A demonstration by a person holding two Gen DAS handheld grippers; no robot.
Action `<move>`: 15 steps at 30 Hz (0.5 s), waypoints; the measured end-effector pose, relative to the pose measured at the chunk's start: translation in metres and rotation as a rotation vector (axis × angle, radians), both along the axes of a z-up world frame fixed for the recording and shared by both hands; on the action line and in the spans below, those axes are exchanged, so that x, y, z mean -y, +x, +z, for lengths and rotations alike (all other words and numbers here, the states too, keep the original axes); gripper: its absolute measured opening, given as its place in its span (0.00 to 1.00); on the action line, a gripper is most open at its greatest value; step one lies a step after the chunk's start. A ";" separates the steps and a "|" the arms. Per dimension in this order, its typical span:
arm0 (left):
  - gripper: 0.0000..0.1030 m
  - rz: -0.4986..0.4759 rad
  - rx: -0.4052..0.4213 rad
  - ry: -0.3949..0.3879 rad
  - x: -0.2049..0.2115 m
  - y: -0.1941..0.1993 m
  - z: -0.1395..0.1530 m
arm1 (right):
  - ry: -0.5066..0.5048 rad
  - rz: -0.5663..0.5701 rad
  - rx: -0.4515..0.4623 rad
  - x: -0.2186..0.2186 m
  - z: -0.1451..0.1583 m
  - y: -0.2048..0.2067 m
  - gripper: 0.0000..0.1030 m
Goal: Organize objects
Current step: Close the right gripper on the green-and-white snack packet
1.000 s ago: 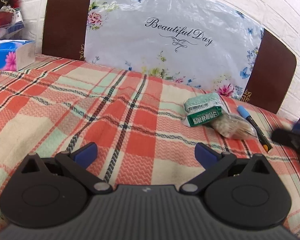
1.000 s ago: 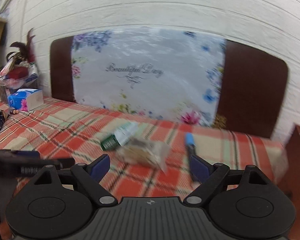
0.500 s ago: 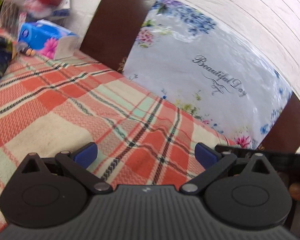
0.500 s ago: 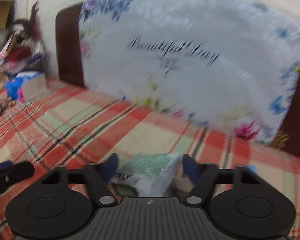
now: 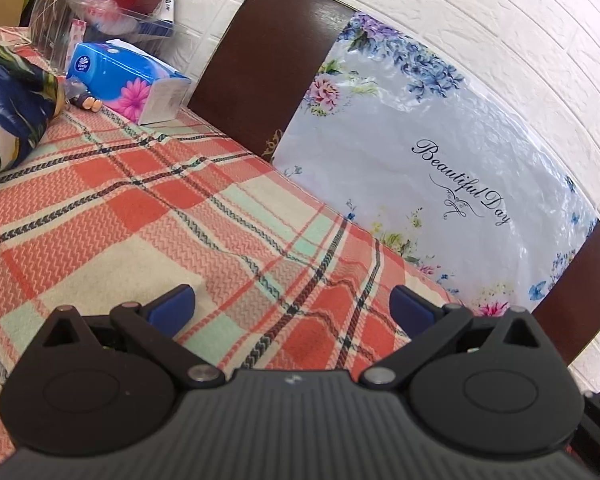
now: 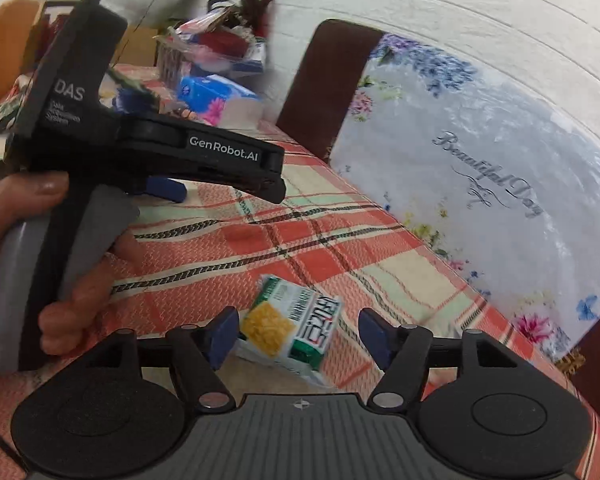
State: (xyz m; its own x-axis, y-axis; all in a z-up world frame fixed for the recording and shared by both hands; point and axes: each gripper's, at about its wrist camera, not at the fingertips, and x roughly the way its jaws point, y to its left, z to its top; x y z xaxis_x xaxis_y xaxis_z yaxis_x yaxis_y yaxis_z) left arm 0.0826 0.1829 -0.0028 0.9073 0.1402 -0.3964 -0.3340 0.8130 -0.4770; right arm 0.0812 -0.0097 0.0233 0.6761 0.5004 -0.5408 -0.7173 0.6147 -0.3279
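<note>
A home bedroom: a bed under a plaid blanket (image 5: 148, 216), a dark wooden headboard (image 5: 268, 76) behind it against a white brick-pattern wall (image 5: 500, 32), and a tissue box (image 5: 128, 80) beside the headboard.

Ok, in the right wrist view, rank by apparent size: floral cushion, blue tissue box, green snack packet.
1. Floral cushion, largest.
2. Green snack packet and blue tissue box look similar; the packet is nearer the camera, so unranked.
</note>
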 end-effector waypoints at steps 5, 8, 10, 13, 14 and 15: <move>1.00 -0.002 -0.003 -0.003 0.000 0.001 -0.001 | 0.114 -0.083 -0.100 0.010 0.006 0.016 0.70; 1.00 -0.003 -0.006 -0.001 0.000 0.001 -0.001 | 0.175 -0.120 -0.180 0.005 0.002 0.024 0.75; 1.00 -0.006 -0.009 0.000 0.000 0.002 -0.002 | 0.199 -0.134 -0.223 -0.002 -0.006 0.022 0.75; 1.00 -0.012 -0.012 0.005 0.002 0.003 -0.002 | 0.161 -0.146 -0.249 -0.009 -0.023 0.026 0.45; 1.00 -0.015 -0.013 0.008 0.002 0.003 -0.001 | 0.179 -0.151 -0.236 -0.004 -0.023 0.023 0.45; 1.00 -0.018 -0.013 0.011 0.003 0.003 -0.001 | 0.183 -0.166 -0.233 0.001 -0.022 0.021 0.45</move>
State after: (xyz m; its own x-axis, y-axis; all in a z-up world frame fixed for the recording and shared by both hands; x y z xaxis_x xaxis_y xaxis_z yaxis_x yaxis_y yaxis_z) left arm 0.0856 0.1797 -0.0042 0.9045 0.1284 -0.4068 -0.3254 0.8242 -0.4634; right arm 0.1021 -0.0104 0.0008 0.6256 0.4969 -0.6015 -0.6450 0.7631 -0.0405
